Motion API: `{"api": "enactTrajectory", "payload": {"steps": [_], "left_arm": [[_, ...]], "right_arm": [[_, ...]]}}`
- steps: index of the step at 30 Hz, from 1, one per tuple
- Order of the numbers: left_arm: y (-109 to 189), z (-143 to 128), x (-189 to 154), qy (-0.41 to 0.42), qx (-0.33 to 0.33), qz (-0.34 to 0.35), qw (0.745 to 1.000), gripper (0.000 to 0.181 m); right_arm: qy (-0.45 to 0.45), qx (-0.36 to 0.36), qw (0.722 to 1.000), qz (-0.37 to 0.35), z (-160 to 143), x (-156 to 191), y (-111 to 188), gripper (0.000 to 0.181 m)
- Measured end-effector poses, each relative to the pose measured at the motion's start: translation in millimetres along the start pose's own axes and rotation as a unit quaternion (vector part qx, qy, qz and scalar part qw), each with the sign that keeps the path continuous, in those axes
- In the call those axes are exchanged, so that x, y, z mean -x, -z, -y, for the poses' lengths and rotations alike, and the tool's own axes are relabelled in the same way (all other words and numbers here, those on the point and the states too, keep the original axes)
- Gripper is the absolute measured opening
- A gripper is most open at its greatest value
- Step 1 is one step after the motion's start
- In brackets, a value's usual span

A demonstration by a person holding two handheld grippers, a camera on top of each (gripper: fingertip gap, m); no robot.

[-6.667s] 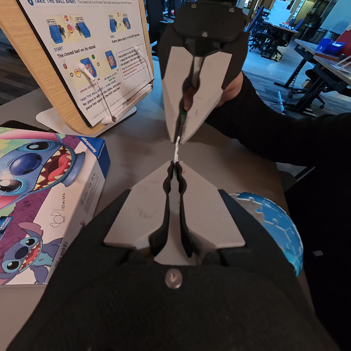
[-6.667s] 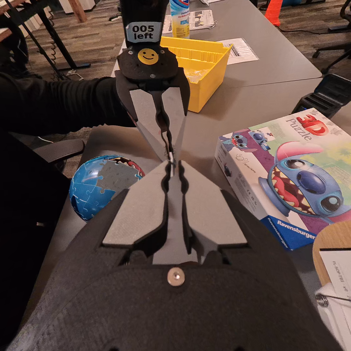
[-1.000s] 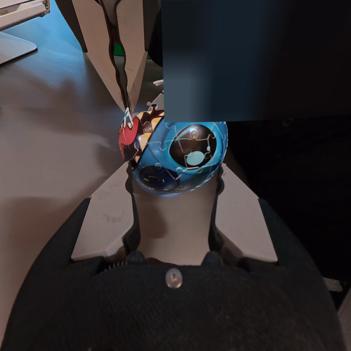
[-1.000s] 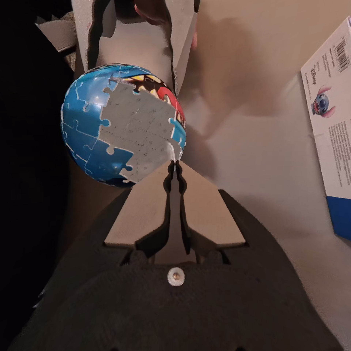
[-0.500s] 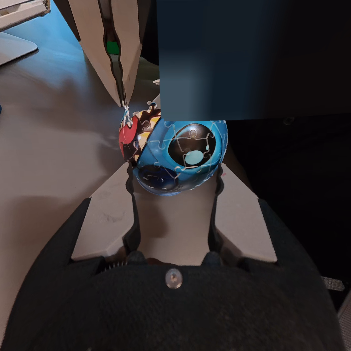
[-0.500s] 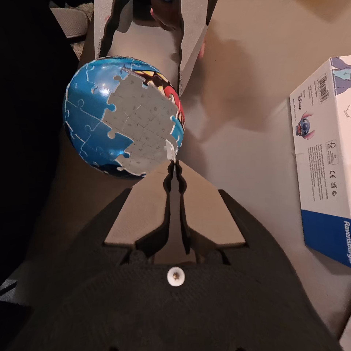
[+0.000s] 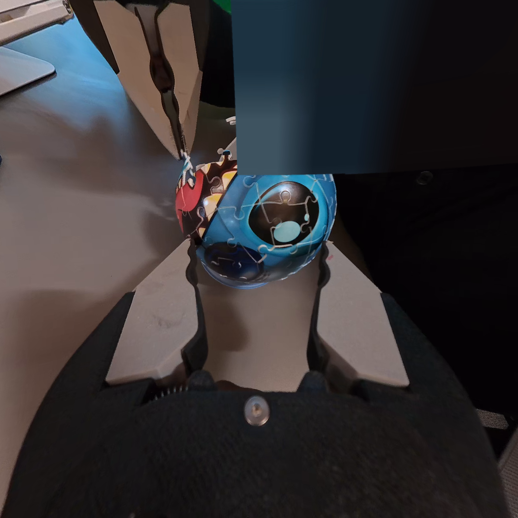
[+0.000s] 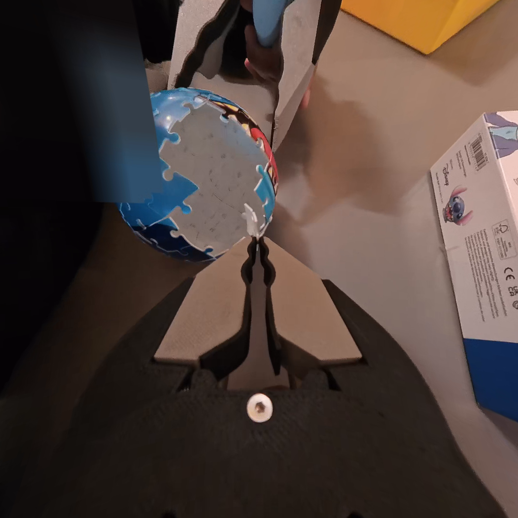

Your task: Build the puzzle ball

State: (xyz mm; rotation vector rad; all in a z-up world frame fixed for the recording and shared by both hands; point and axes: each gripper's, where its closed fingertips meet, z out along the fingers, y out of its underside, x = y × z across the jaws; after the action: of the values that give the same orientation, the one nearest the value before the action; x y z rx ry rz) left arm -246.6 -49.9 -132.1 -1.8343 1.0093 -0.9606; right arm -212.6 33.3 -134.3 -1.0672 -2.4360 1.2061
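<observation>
Claws (image 7: pixel 258 244) grip ball (image 7: pixel 260 224) — apparently piece (image 8: pixel 253 221).

Glossy plastic puzzle ball (image 7: pixel 269 224), matt grey table (image 7: pixel 70 196), printed cardboard box (image 8: pixel 482 238).

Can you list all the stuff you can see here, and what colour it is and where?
puzzle ball: one, blue with red and black, unfinished, between the left gripper's fingers
puzzle piece: one, white, at the edge of the ball's gap
puzzle box: one, white and blue, on the table's right in the right wrist view
bin: one, yellow, far corner
table: one, grey
left gripper: one, grey and black, clamped on the ball
right gripper: one, grey and black, pinching the piece
</observation>
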Motion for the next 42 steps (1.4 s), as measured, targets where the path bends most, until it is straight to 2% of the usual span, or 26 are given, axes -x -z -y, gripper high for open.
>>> {"api": "enactTrajectory", "payload": {"steps": [7, 15, 22, 42], "left_arm": [[-0.2, 0.1, -0.1, 0.0, 0.0, 0.0, 1.0, 0.086], [-0.6, 0.2, -0.3, -0.001, 0.0, 0.001, 1.0, 0.087], [-0.6, 0.1, -0.6, -0.001, 0.001, 0.0, 1.0, 0.087], [-0.4, -0.3, -0.9, -0.003, 0.002, 0.0, 1.0, 0.087]], "right_arm": [[-0.002, -0.056, 0.998, 0.03, 0.4, 1.8, 3.9, 0.0], [0.012, -0.027, 0.999, 0.025, -2.5, 5.9, -3.2, 0.0], [0.04, -0.06, 0.997, 0.026, -0.2, 5.1, 4.3, 0.0], [0.04, -0.07, 0.996, 0.044, -5.5, 5.9, 1.3, 0.0]]}}
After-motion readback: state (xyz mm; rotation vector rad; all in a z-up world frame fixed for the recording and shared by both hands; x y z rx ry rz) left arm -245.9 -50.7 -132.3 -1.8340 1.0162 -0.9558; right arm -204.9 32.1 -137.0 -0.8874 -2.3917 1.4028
